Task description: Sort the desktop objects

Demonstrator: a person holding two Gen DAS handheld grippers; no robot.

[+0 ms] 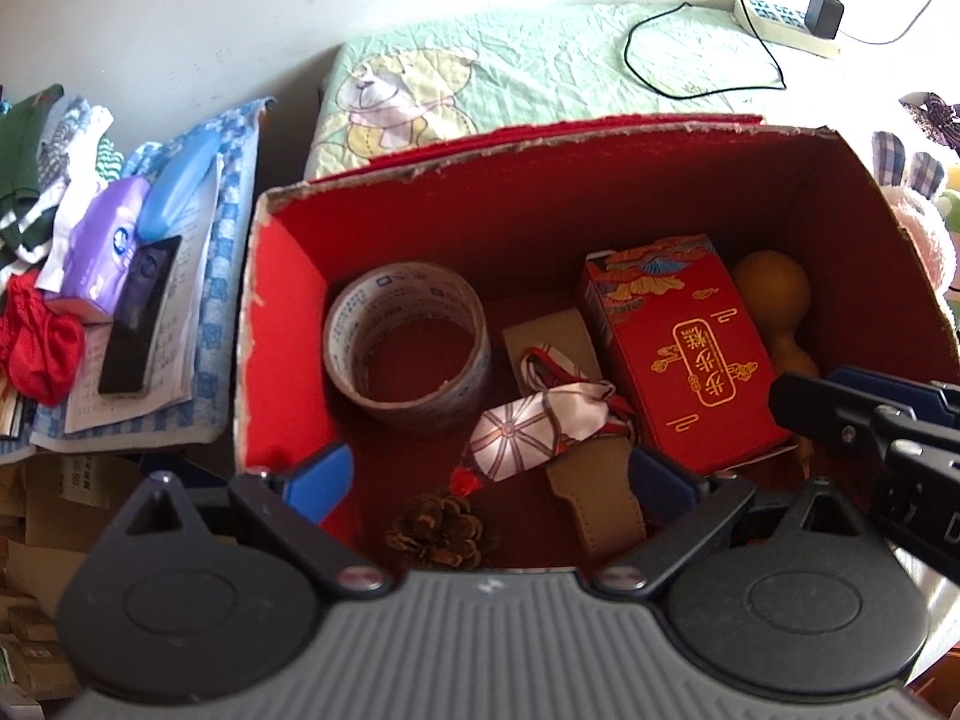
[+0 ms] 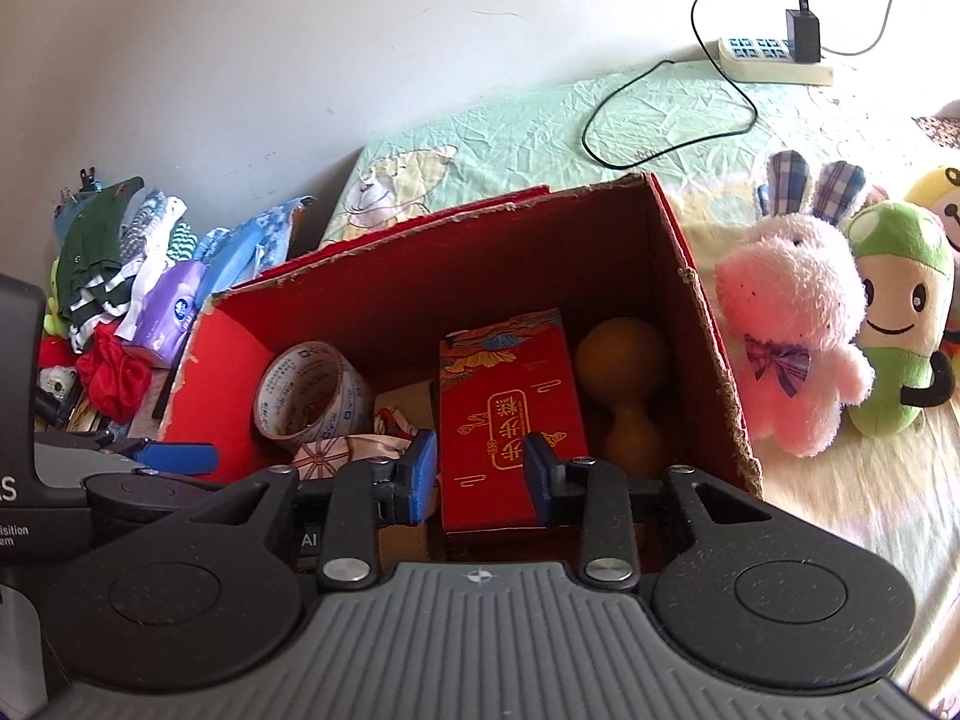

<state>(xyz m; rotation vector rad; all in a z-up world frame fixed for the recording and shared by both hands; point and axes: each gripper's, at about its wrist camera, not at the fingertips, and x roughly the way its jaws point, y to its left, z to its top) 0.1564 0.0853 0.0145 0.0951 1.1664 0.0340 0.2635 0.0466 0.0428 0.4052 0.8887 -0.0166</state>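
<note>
The right gripper [image 2: 480,468] hangs spread, empty, its blue pads flanking the near end of the red packet [image 2: 510,414] at lower centre of its view, the packet's long axis running away toward the red box's [image 2: 708,324] back wall. The left gripper [image 1: 492,474], spread wide and empty, frames the patterned scarf [image 1: 540,426] and tan strap [image 1: 594,492]. The packet is gold-lettered and lies flat inside the box, between tape roll [image 2: 312,390] and gourd [image 2: 624,372].

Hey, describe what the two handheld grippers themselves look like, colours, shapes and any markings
Both match. The left gripper and right gripper each have a grey ribbed body with a small compass-like mark, flanked by two round black housings. Black linkage bars on silver pivot screws carry short fingers faced with blue pads. White lettering, partly cut off, shows on the left gripper's black side. No hand, sleeve or cable on them is visible.
</note>
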